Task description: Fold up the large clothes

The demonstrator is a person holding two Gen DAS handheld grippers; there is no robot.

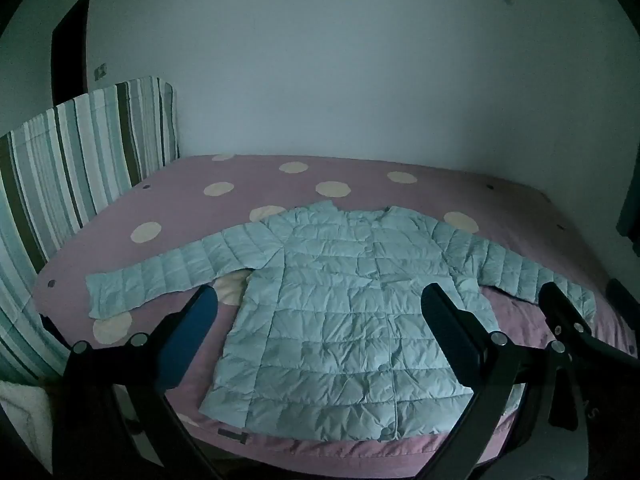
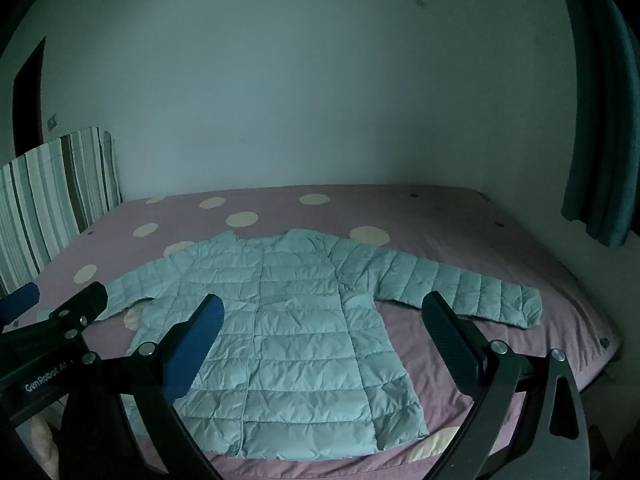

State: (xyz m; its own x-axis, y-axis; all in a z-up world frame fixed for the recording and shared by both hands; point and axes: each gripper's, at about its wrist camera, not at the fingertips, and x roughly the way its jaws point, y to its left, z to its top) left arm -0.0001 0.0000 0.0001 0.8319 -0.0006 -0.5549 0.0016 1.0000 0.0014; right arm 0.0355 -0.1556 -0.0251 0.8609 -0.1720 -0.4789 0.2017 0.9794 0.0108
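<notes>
A light blue quilted jacket lies flat, front up, on a pink bed with cream dots, both sleeves spread sideways. It also shows in the right wrist view. My left gripper is open and empty, held above the jacket's lower body. My right gripper is open and empty, above the jacket's lower right side. The right gripper's finger also shows at the right of the left wrist view. The left gripper shows at the left of the right wrist view.
A striped headboard cushion stands at the bed's left end. A bare wall runs behind the bed. A dark teal curtain hangs at the right. A dark doorway is at far left.
</notes>
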